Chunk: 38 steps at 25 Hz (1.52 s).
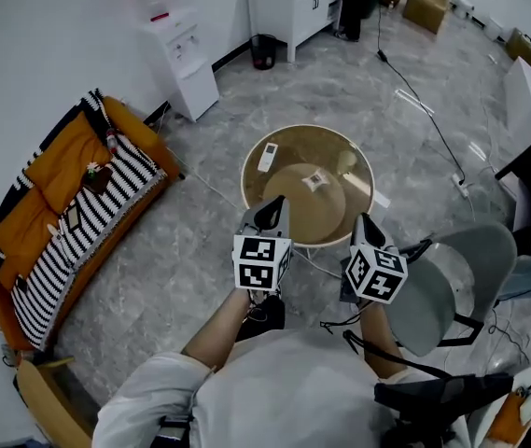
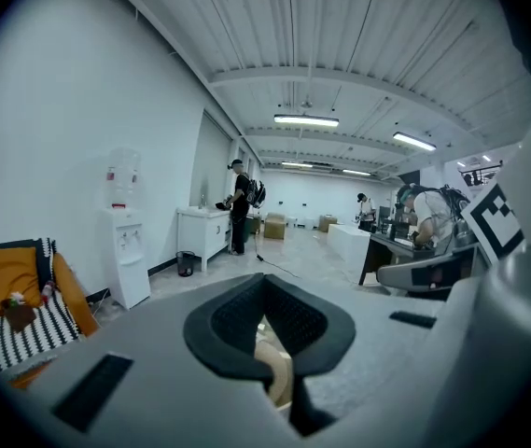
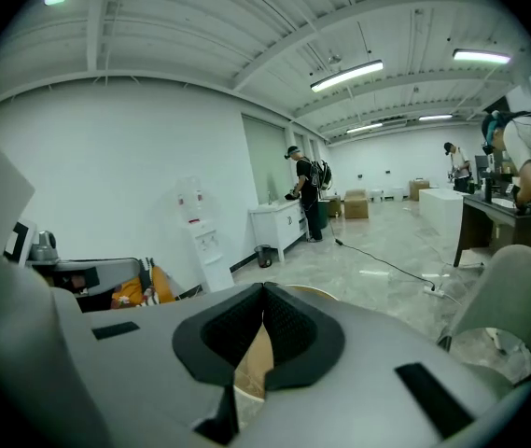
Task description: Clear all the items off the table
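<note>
A round brown table (image 1: 248, 171) stands on the marble floor just ahead of me. A white remote (image 1: 267, 157) lies near its left rim. A small square item with a black-and-white marker (image 1: 314, 180) rests near the middle, and a pale small object (image 1: 346, 161) sits to its right. My left gripper (image 1: 270, 215) hovers at the table's near left edge, jaws shut and empty. My right gripper (image 1: 366, 220) is at the near right edge, its jaws also shut on nothing. In both gripper views the closed tips (image 2: 265, 283) (image 3: 265, 292) hide most of the tabletop.
A sofa with orange cushions and a striped blanket (image 1: 69, 213) stands to the left. A grey chair (image 1: 461, 273) is close on the right. A water dispenser (image 1: 186, 59), a bin (image 1: 263, 51) and a white cabinet (image 1: 288, 3) line the far wall. A cable (image 1: 424, 110) runs across the floor.
</note>
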Tool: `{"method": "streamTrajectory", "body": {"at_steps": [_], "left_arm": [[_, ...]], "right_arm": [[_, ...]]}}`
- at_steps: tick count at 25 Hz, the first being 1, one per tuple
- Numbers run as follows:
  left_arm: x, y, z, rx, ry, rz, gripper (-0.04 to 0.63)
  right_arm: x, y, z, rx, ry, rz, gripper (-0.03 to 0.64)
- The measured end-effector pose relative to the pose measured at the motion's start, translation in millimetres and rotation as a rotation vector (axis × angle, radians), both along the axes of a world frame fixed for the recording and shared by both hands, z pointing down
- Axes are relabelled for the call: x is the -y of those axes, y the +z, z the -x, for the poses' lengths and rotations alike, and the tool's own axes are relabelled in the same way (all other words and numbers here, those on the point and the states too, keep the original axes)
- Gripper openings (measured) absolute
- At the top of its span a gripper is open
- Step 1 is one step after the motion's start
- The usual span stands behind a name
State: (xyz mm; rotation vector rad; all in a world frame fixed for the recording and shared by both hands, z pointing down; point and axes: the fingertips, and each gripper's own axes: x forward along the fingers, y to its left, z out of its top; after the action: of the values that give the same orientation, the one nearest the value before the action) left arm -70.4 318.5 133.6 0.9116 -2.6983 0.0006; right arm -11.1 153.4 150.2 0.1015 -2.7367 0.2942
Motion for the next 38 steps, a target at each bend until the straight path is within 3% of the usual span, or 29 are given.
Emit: {"method": "streamTrajectory", "body": {"at_steps": [8, 13, 25, 32, 38], "left_arm": [[-4, 7, 110, -0.024, 0.016, 0.013, 0.006], [-5, 33, 153, -0.078, 0.018, 0.044, 0.006], [8, 131, 176, -0.243, -0.018, 0.119, 0.006], [5, 251, 186, -0.329, -0.071, 0.154, 0.006], [1, 330, 193, -0.364, -0.064, 0.187, 0.006]], "right_arm": [[7, 6, 105, -0.018, 0.025, 0.004, 0.023], [9, 26, 141, -0.047, 0.047, 0.038, 0.023], [39, 102, 195, -0.137, 0.052, 0.106, 0.023], [33, 205, 221, -0.187, 0.038, 0.150, 0.023], [17, 285, 221, -0.245, 0.030, 0.185, 0.023]]}}
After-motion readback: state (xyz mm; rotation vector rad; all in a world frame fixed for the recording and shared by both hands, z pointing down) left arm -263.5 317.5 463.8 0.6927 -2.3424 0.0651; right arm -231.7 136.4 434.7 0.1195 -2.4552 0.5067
